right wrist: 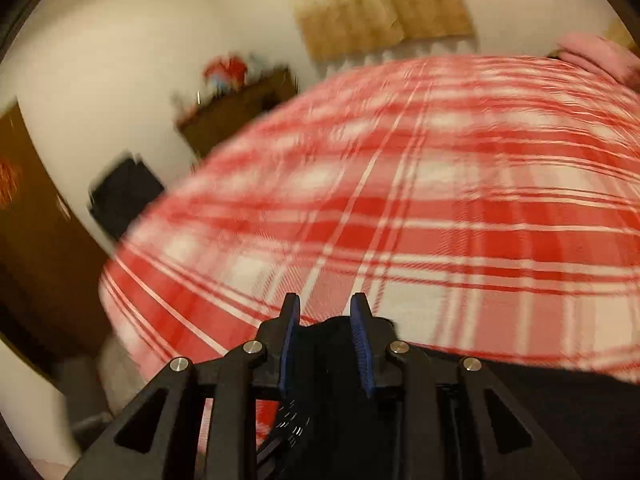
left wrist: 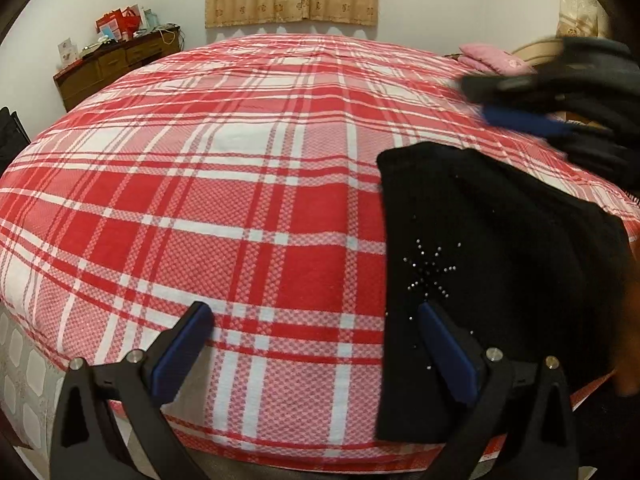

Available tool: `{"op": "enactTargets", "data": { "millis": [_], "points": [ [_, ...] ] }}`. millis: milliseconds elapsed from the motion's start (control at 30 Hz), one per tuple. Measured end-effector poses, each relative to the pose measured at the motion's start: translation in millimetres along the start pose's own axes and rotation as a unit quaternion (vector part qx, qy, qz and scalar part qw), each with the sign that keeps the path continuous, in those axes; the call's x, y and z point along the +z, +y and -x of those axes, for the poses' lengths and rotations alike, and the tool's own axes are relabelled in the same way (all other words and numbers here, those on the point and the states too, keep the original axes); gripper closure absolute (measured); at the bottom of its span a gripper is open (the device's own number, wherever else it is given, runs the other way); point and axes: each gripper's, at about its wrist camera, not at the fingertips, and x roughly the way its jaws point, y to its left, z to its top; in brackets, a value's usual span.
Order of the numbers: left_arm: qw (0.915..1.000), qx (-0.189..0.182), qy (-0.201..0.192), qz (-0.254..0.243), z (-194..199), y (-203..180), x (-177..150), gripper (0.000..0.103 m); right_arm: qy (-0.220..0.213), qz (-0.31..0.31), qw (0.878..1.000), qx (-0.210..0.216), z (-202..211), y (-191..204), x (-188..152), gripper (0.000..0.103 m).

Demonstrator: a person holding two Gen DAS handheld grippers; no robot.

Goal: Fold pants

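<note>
The pants (left wrist: pixel 500 264) are lying folded at the bed's (left wrist: pixel 240 200) near edge; I'm holding the left gripper (left wrist: pixel 316 320) wide open, empty; right gripper (right wrist: pixel 325 312) jaws are parted narrowly above dark cloth, grip unclear; I'm judging another fold comes next.

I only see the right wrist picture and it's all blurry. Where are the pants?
Observer: The black pants lie in a compact bundle on the plaid bedspread, by its near edge.
Operator: Is the other gripper holding them?
Observer: No. The left gripper is wide open, with one finger over the pants and one over the bedspread.
Operator: What are the shiny bits?
Observer: Small studs that form a starburst on the fabric.
</note>
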Motion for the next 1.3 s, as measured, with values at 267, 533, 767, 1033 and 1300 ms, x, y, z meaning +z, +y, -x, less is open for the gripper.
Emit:
{"op": "enactTargets", "data": {
  "millis": [267,533,767,1033,1300],
  "points": [
    [1.0,0.006,0.001,0.0,-1,-1,2,0.0,-0.005,0.069,0.988,-0.136,102,-29,-65,0.075],
    [0.9996,0.024,-0.003,-0.011,1,-8,1,0.0,0.014,0.085,0.977,-0.196,101,-60,-113,0.055],
    [0.9999,0.01,0.001,0.001,-2,-2,1,0.0,-0.032,0.096,0.978,-0.185,134,-47,-95,0.051],
    [0.9999,0.011,0.0,0.002,-1,-1,1,0.0,-0.11,-0.137,0.976,-0.132,197,-140,-98,0.044],
    [0.9999,0.012,0.0,0.003,-1,-2,1,0.0,-0.068,-0.177,0.979,-0.078,166,-147,-118,0.044]
  ]
}}
